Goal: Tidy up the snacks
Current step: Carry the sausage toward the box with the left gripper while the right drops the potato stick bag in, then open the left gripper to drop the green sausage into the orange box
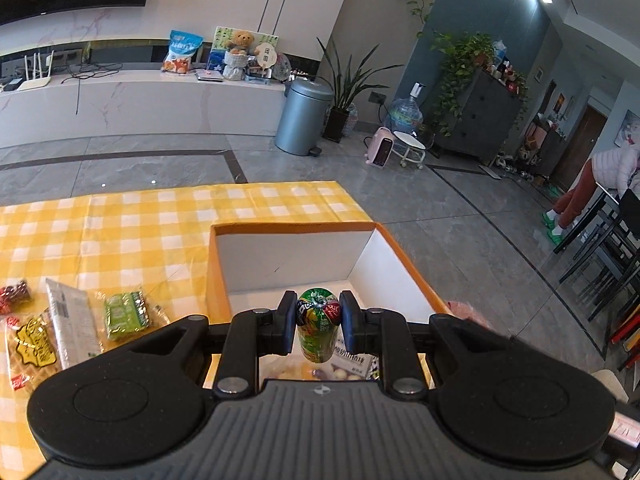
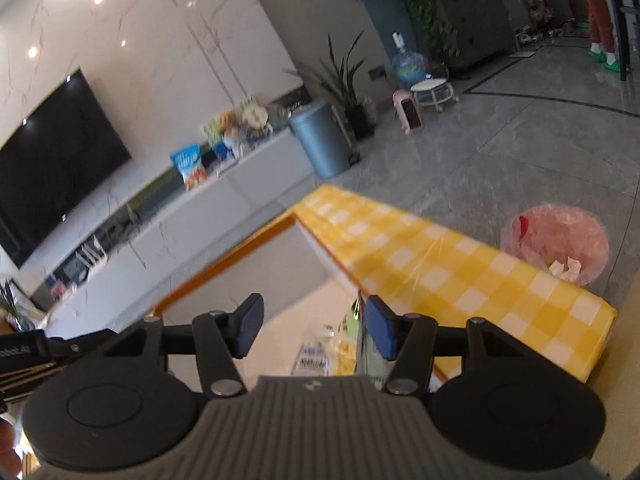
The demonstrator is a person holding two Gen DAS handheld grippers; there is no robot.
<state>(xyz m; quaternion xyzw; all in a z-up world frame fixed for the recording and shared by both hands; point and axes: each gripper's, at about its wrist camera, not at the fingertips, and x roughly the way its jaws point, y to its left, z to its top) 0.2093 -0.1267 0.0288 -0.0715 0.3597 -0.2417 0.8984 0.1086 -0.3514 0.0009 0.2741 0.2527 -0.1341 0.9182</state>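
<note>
Left tool [image 1: 318, 322] clamps green snack pack [image 1: 316, 330] over orange box [image 1: 404, 256]; right tool [image 2: 312, 330] released; packets [image 1: 124, 314] beside box.

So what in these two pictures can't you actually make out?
- Box contents, left wrist view: the left gripper, shut on a green snack, covers most of them.
- Snacks in the box, right wrist view: blurred, partly behind the open right gripper.
- Packets on the tablecloth, left wrist view: cut off by the edge.

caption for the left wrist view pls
Left gripper holds a green snack pack above the orange box.
</note>
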